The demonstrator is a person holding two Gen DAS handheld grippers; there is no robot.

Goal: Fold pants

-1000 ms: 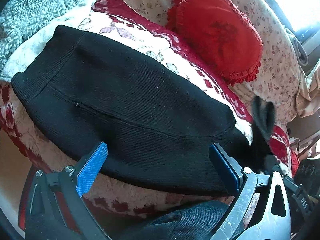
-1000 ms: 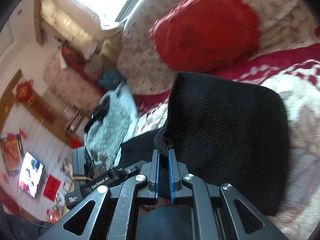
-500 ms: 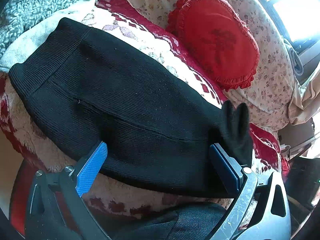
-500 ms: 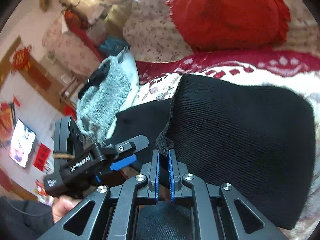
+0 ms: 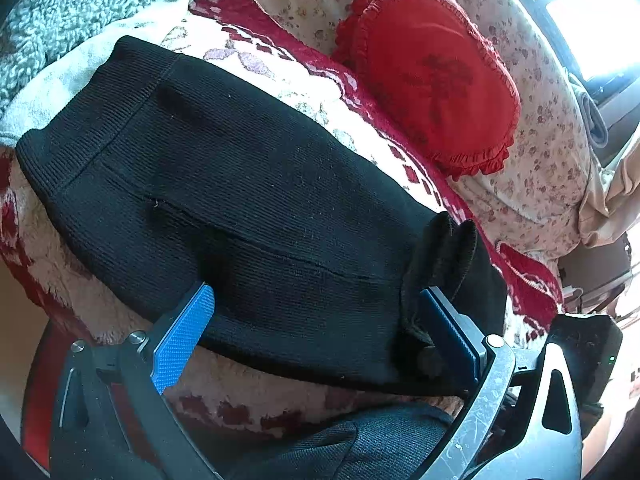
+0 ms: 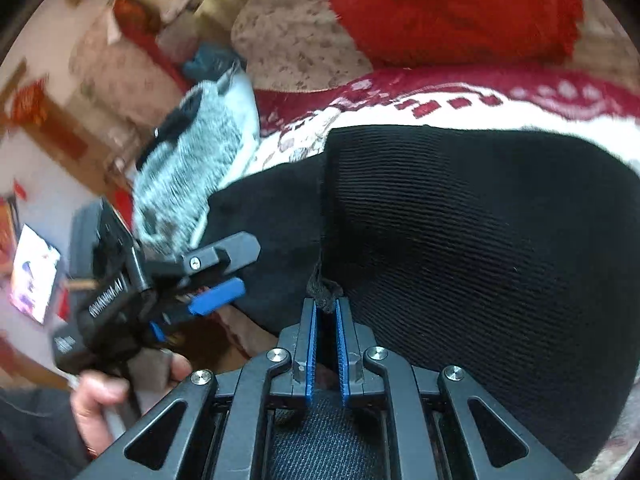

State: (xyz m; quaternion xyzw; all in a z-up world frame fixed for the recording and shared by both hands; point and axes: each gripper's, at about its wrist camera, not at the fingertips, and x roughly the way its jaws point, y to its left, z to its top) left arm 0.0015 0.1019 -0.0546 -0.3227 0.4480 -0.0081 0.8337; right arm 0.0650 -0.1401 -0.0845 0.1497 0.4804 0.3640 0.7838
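Black ribbed knit pants (image 5: 248,200) lie folded across a red-and-cream plush blanket (image 5: 280,80) on a sofa. My left gripper (image 5: 316,300) hovers open over their near edge, blue pads wide apart and nothing pinched. My right gripper (image 6: 326,304) is shut on the bunched hem of the pants (image 6: 480,248), which drape over and away from its blue pads. That pinched hem shows in the left wrist view as a black fold (image 5: 448,248) just above the left gripper's right finger. In the right wrist view a hand holds the left gripper (image 6: 216,280) at the left.
A red frilled cushion (image 5: 432,80) leans on the floral sofa back (image 5: 540,140). A grey fluffy throw (image 5: 80,12) lies at the left end of the seat. Dark trousers on a person's lap (image 5: 340,448) sit below the grippers. A room with a screen (image 6: 32,276) lies beyond.
My right gripper has carried the pinched hem down and toward the left gripper, laying more cloth over the pants. The left gripper has stayed in place, still open.
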